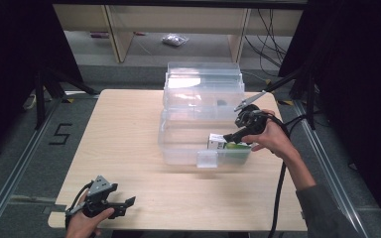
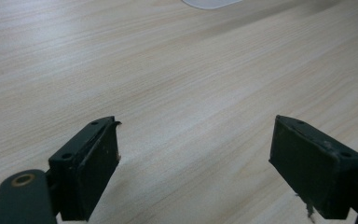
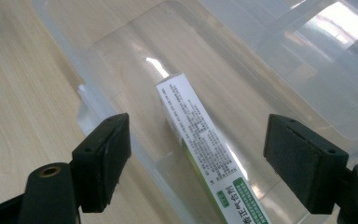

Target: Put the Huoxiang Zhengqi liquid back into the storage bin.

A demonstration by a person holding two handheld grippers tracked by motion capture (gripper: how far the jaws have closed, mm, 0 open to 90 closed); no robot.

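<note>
A clear plastic bin (image 1: 178,148) stands on the wooden table (image 1: 124,148), its lid (image 1: 203,84) hinged up at the back. Inside, near the front right, lies a white and green carton (image 1: 224,143), seen close up as a long carton (image 3: 200,140) on the bin's floor. My right gripper (image 1: 233,135) hovers over the bin's right side, jaws open, with the carton lying below the gap between them. My left gripper (image 1: 125,204) rests near the table's front left corner, open, with bare wood between its jaws (image 2: 193,172).
A clear latch tab (image 1: 207,158) sticks out of the bin's front wall. Shelving legs and cables stand on the floor beyond the table. A dark stand (image 1: 44,84) is at the left, another at the right.
</note>
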